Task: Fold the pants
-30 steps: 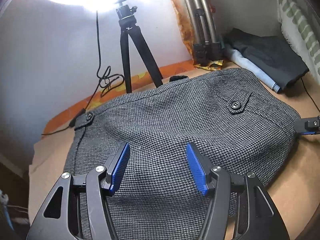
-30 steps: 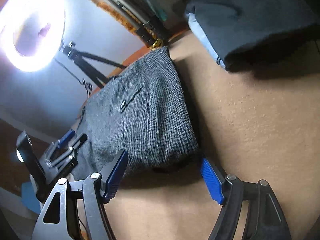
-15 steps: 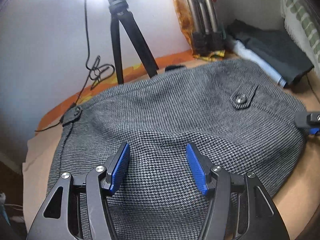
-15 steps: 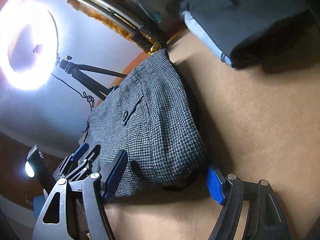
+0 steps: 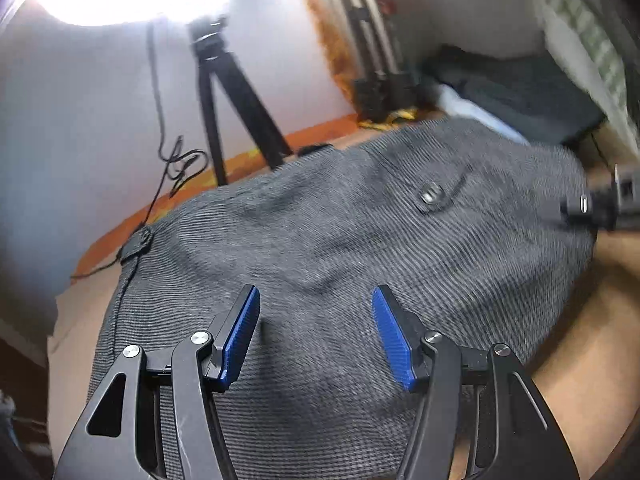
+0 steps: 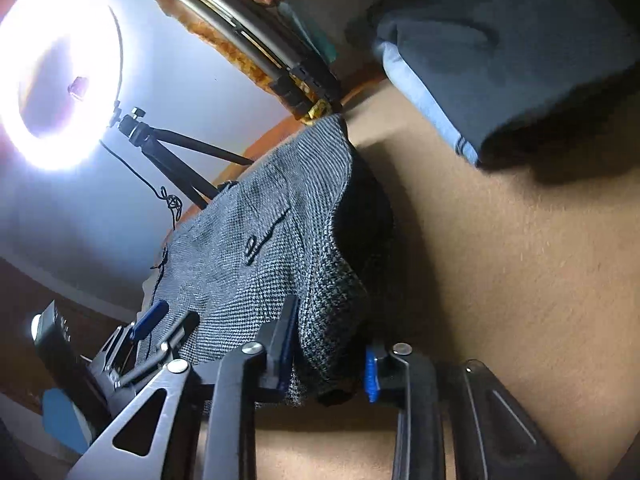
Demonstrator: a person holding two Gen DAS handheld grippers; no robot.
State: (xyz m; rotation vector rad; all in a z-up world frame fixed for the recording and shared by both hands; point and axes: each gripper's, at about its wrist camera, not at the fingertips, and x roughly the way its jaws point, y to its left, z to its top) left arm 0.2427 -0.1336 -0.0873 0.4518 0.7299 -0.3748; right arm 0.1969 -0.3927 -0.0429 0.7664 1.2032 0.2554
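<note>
Grey houndstooth pants [image 5: 320,248] lie folded on a tan surface, with a buttoned back pocket [image 5: 432,196] facing up. My left gripper [image 5: 316,328] is open just above the near part of the fabric, holding nothing. My right gripper [image 6: 332,360] has closed its jaws on the folded right edge of the pants [image 6: 280,248], and that edge is lifted off the surface with shadow under it. The right gripper also shows blurred at the pants' right edge in the left wrist view [image 5: 600,204]. The left gripper shows in the right wrist view [image 6: 160,332].
A stack of folded dark and light-blue clothes [image 6: 500,52] lies at the back right on the tan surface [image 6: 500,280]. A black tripod [image 5: 228,92] with a bright ring light [image 6: 60,80] and a dangling cable stands behind the pants. Folded tripod legs [image 6: 256,44] lean on the wall.
My right gripper moved in and closed on the pants' right edge, raising it. My left gripper stayed open over the fabric while the view shifted a little.
</note>
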